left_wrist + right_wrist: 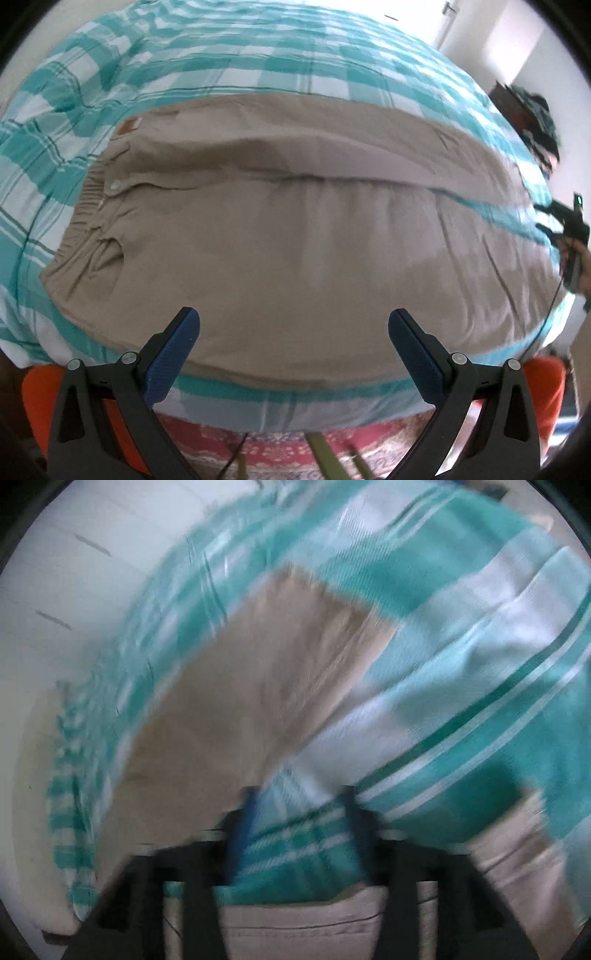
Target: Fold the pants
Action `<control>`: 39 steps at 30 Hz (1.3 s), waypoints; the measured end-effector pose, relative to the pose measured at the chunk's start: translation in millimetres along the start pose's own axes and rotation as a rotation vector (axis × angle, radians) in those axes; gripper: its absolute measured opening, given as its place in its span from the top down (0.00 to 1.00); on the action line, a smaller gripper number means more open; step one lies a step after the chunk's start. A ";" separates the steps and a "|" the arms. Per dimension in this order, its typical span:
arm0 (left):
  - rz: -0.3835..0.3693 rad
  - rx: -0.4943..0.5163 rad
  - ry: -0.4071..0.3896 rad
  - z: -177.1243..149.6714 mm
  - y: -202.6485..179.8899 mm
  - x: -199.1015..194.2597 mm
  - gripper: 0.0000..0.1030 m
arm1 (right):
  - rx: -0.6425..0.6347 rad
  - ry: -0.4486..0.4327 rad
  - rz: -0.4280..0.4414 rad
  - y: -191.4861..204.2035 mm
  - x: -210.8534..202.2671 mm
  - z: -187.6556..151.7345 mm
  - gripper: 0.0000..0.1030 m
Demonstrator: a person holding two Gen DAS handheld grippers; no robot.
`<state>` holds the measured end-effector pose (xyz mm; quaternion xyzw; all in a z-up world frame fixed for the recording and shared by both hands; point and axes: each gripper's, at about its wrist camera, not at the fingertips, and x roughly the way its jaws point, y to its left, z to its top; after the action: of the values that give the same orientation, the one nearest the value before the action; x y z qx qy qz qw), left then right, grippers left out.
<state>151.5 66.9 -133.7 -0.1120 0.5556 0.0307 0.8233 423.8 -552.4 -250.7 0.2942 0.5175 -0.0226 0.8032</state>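
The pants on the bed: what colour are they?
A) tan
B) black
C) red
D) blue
A: the pants are tan, lying spread flat on the teal-and-white checked bedspread.

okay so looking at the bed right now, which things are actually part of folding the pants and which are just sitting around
Part of the job:
- beige pants, spread flat on the bed
- left hand-held gripper, open above the pants
- right hand-held gripper, open near a pant leg's end

Just lying about:
- teal checked bedsheet
- patterned red rug
- orange object below the bed edge
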 end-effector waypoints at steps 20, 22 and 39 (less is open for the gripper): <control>0.030 0.071 0.063 1.5 -36.9 37.9 0.01 | -0.575 -0.247 -0.234 112.1 7.3 143.5 0.98; 0.009 0.070 0.058 8.2 -37.1 42.2 0.01 | -0.601 -0.230 -0.301 105.1 19.0 138.7 0.98; 0.171 0.093 -0.154 112.6 28.7 127.5 0.09 | -0.850 0.066 0.065 273.3 60.5 -41.4 0.45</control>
<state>297.3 110.0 -215.3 -0.0231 0.4989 0.0837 0.8623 511.1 -289.9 -191.1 -0.0460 0.4967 0.2276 0.8363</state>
